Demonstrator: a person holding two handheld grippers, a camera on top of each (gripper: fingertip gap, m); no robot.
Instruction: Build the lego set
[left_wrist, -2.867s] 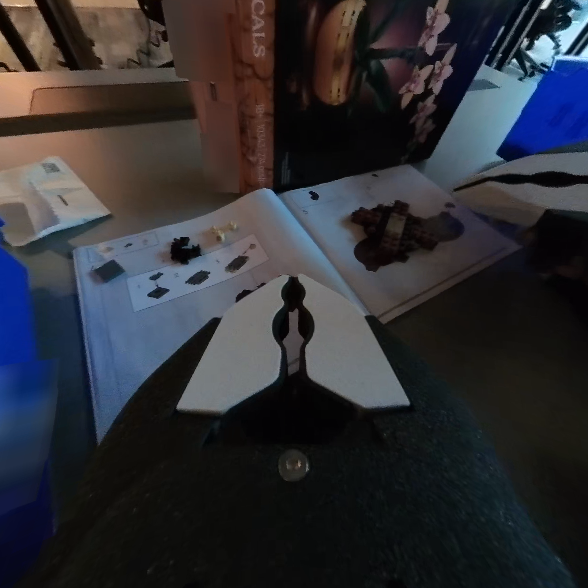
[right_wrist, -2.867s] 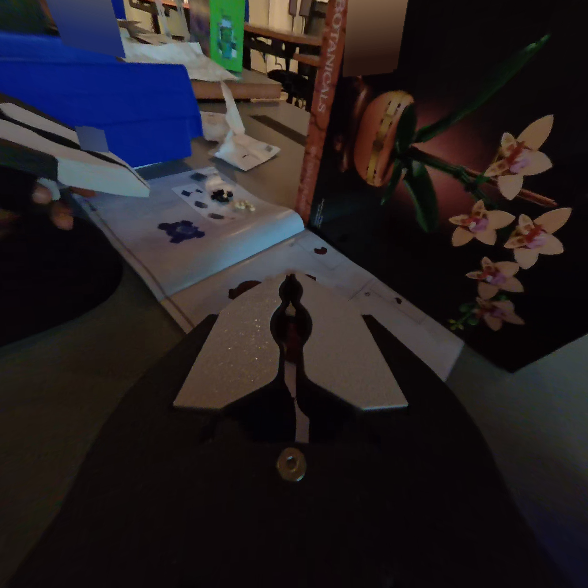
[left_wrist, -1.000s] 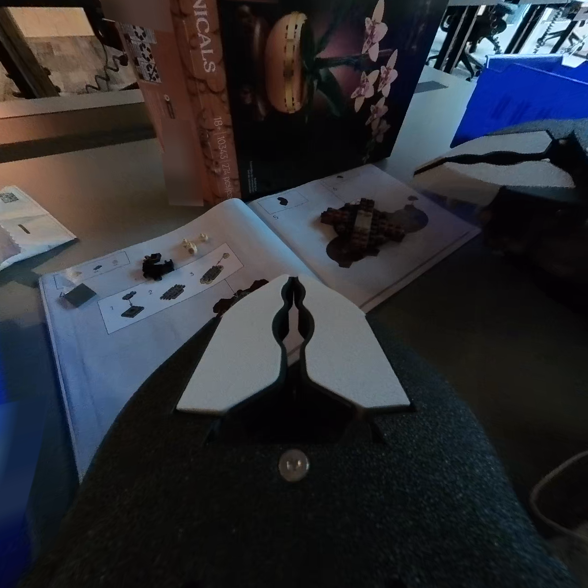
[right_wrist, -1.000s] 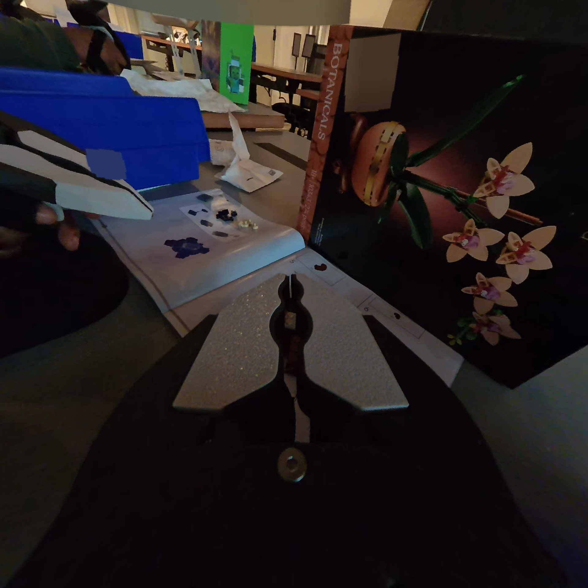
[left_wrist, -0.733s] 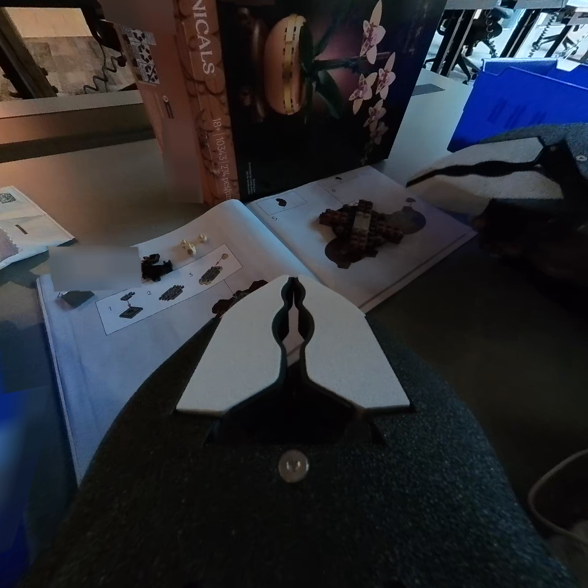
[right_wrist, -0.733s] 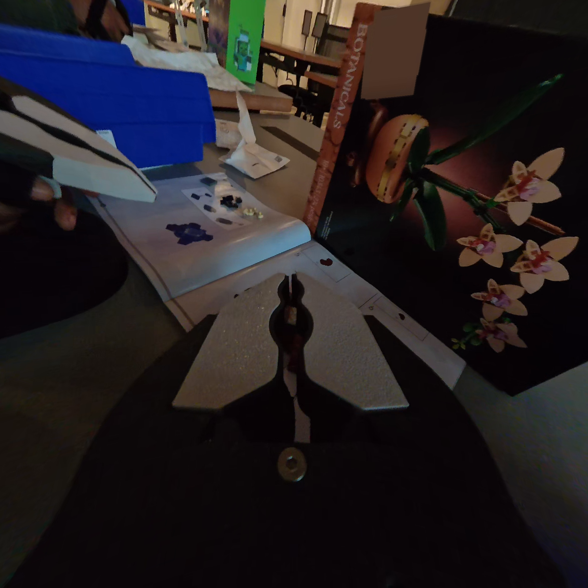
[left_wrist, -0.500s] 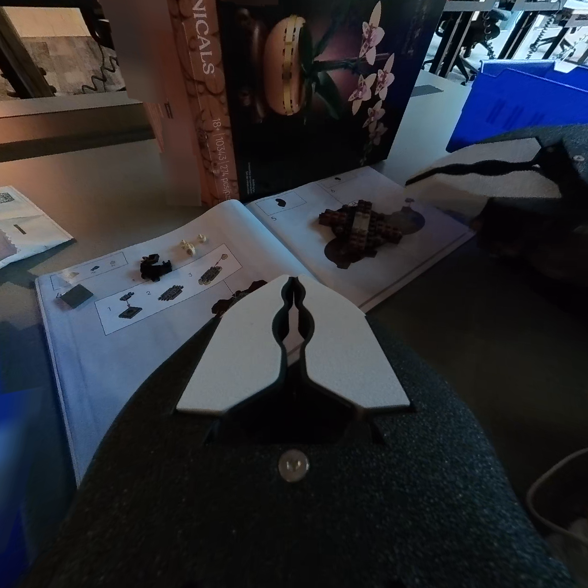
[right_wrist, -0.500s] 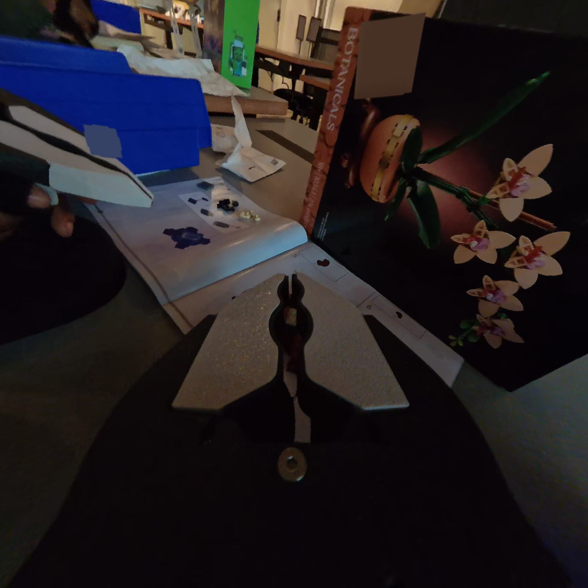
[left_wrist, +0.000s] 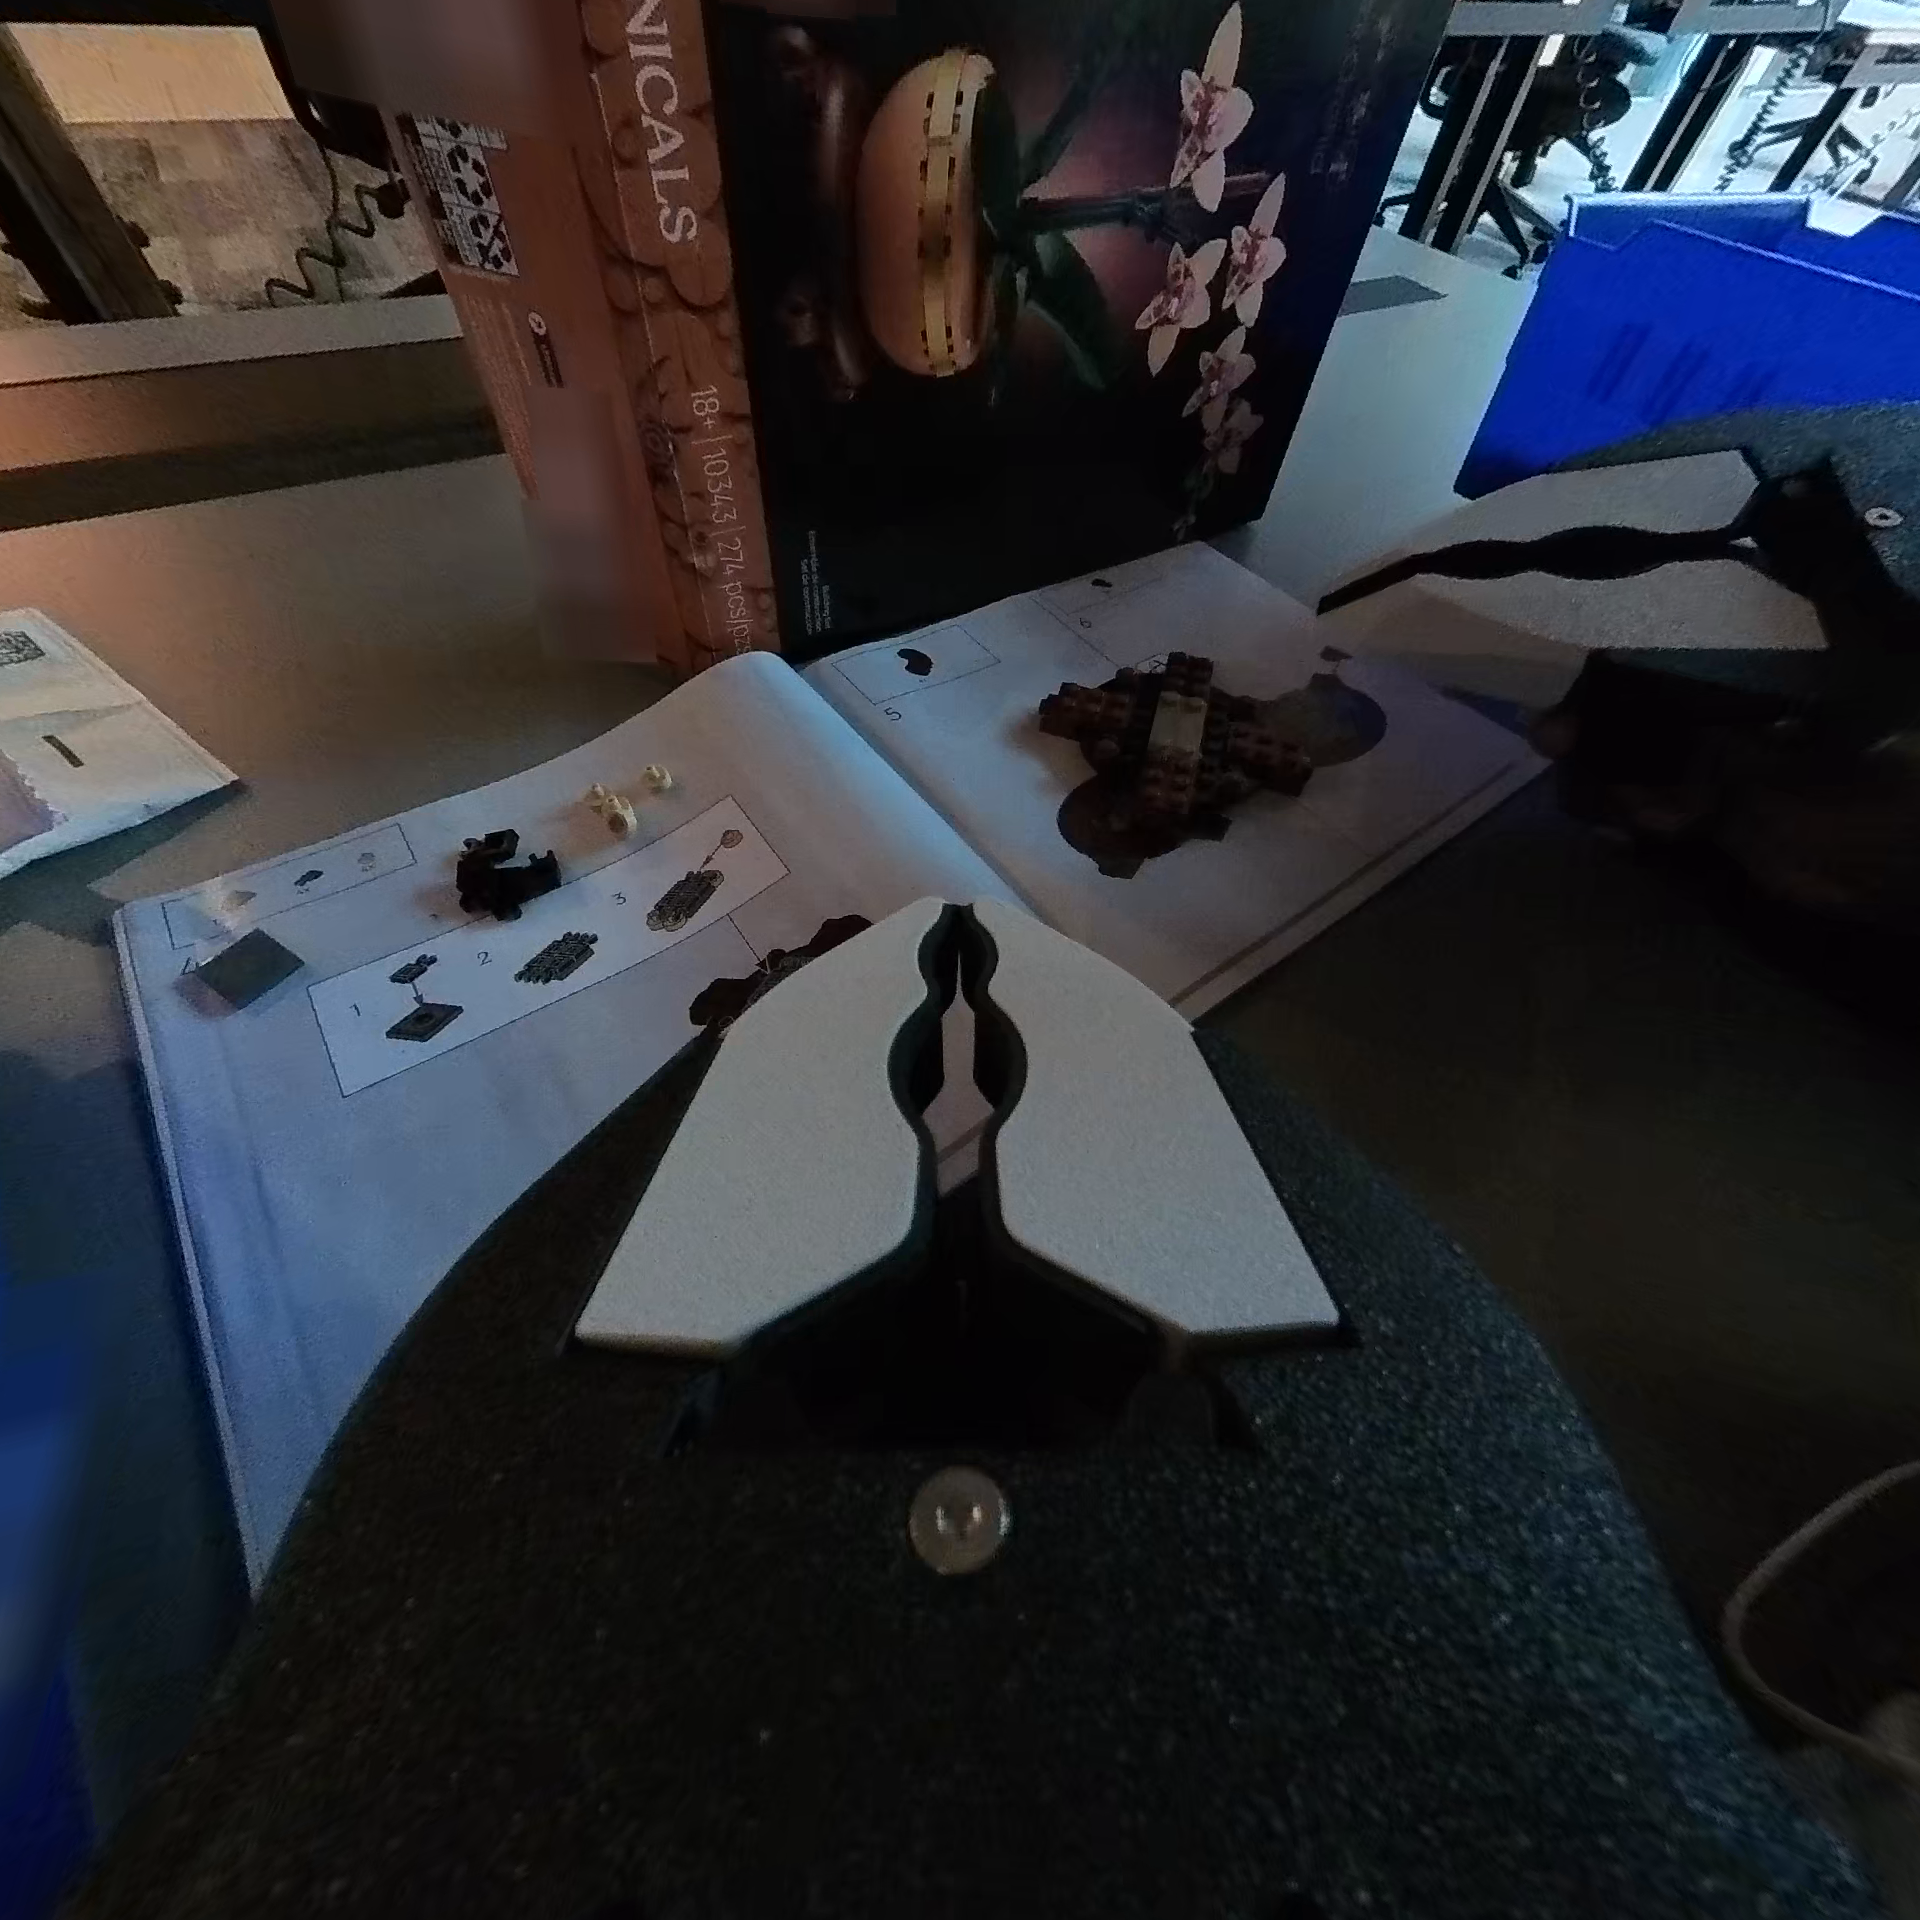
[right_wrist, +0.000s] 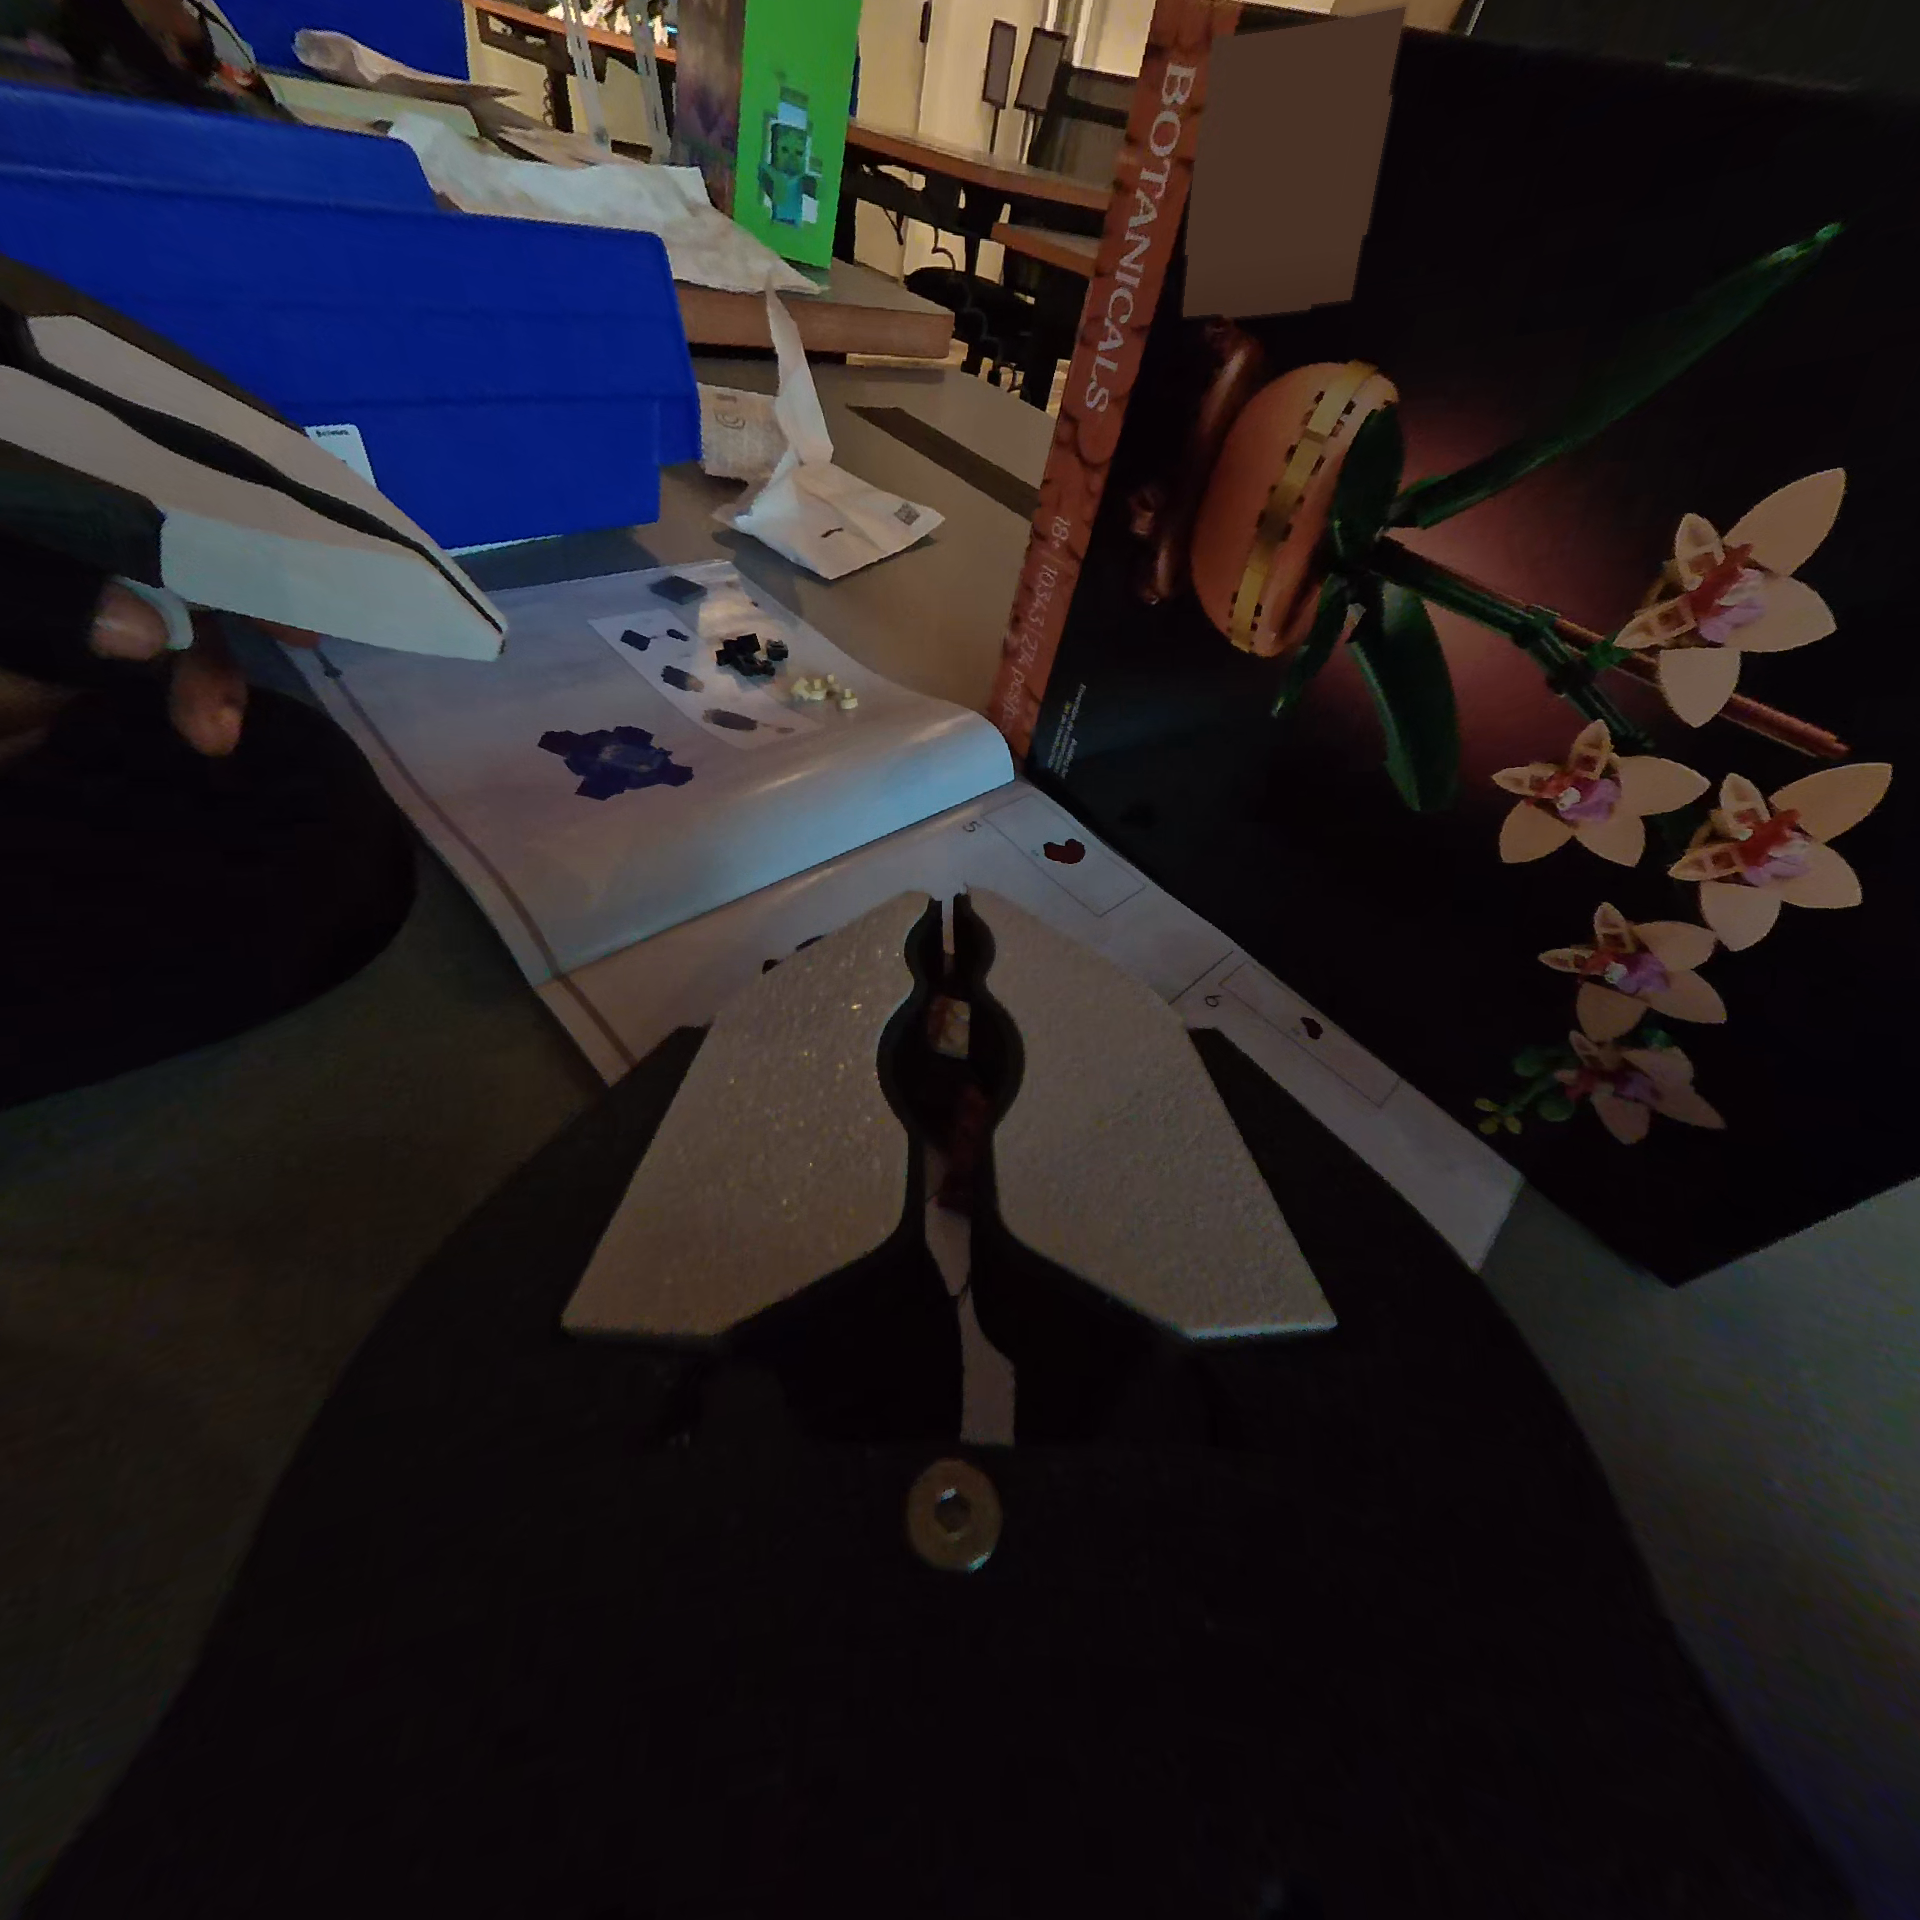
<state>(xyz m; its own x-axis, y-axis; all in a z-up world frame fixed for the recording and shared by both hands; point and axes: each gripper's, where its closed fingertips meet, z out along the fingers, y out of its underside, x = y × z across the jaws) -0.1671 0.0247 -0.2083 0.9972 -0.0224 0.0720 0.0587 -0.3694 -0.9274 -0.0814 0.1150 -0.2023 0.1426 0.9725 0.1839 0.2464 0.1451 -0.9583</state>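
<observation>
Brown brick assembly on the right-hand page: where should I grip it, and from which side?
Judging by shape, take the brown brick assembly across its raised centre bar, where the pale brick sits, coming from above. The plates around it lie flat on the open booklet, leaving little edge to pinch. The right hand-held gripper, shut, is nearest.

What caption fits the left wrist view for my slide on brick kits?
Shut left gripper above an open instruction booklet holding loose pieces and a brown brick assembly.

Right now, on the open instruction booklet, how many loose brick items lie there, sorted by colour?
Small cream round pieces: 3
Black clump of small pieces: 1, separate pieces cannot be counted
Dark grey flat square tile: 1
Brown studded brick assembly: 1
Total: 6
</observation>
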